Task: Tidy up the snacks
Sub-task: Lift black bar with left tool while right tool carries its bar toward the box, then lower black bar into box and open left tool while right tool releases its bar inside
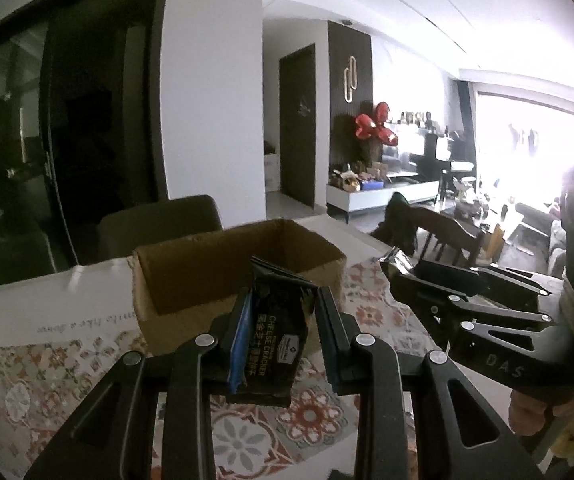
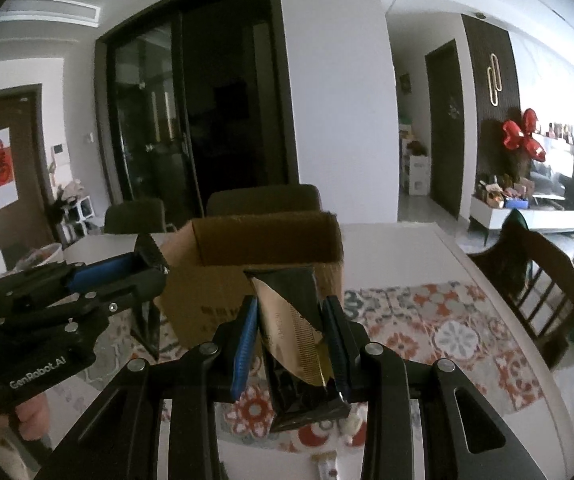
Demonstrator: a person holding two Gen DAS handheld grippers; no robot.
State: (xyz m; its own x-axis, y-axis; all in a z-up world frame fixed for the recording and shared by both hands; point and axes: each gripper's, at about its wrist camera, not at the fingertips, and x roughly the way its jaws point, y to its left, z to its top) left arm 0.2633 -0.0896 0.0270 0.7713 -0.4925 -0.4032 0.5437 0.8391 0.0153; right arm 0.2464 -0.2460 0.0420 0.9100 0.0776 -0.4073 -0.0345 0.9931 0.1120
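Note:
My left gripper (image 1: pixel 281 320) is shut on a black cheese cracker packet (image 1: pixel 277 344), held above the table just in front of an open cardboard box (image 1: pixel 191 280). My right gripper (image 2: pixel 291 332) is shut on a black and gold snack packet (image 2: pixel 295 344), also held above the table in front of the same box (image 2: pixel 215 300). In the left wrist view the right gripper (image 1: pixel 399 276) shows at the right with its packet's end (image 1: pixel 397 258). In the right wrist view the left gripper (image 2: pixel 155 270) shows at the left, beside the box.
The box stands on a table with a patterned floral mat (image 1: pixel 307 420) and a white runner (image 1: pixel 47 300). Dark chairs (image 2: pixel 263 200) stand behind the table, a wooden chair (image 2: pixel 547 292) at its right. A small packet (image 2: pixel 327 468) lies near the front edge.

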